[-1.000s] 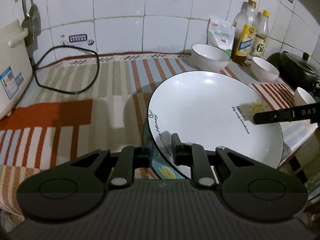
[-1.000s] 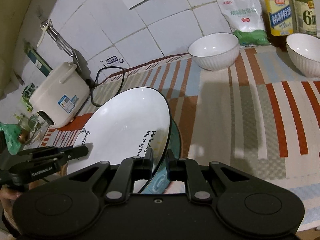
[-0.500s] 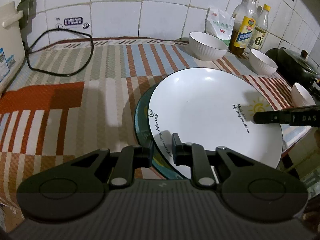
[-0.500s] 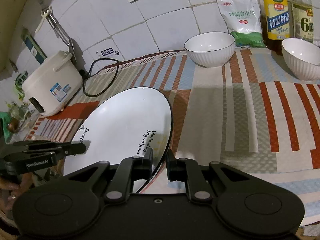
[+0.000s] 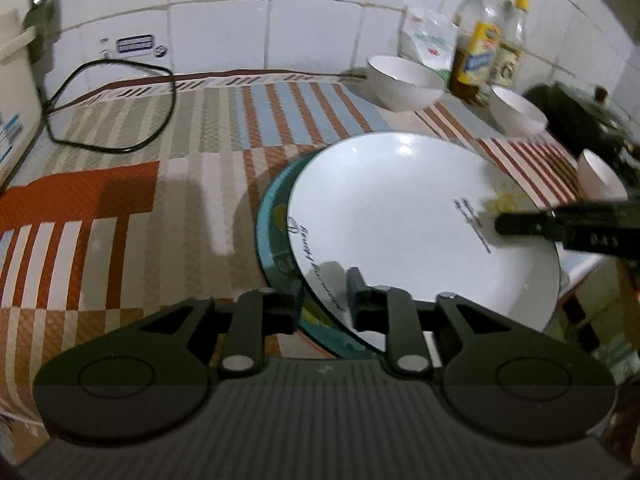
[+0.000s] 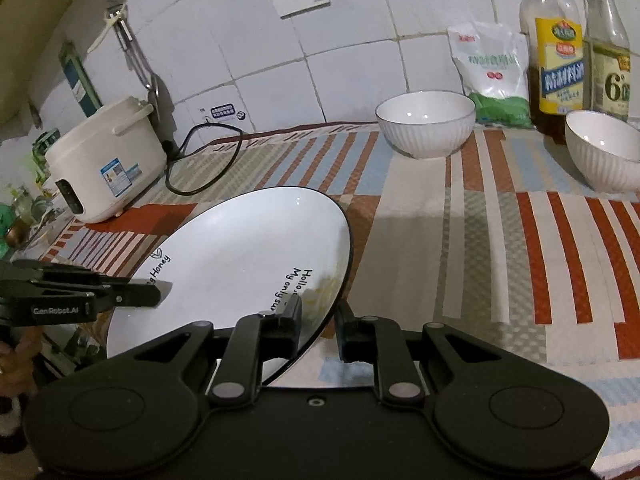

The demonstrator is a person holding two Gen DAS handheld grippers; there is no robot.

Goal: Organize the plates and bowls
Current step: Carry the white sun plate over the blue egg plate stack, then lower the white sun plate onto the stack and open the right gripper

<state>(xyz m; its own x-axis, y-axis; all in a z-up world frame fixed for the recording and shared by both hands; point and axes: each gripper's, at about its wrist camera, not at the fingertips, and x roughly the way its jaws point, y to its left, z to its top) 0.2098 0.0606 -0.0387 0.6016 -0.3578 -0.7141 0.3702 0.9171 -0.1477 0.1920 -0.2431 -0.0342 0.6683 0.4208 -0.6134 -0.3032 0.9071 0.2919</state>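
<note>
Two grippers (image 5: 323, 292) (image 6: 318, 322), white plate (image 5: 400, 216) rim between

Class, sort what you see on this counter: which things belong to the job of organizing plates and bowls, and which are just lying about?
Belong to the job:
white plate
teal plate beneath it
three white bowls

Just lying about:
rice cooker
black cord
two bottles
white packet
</note>
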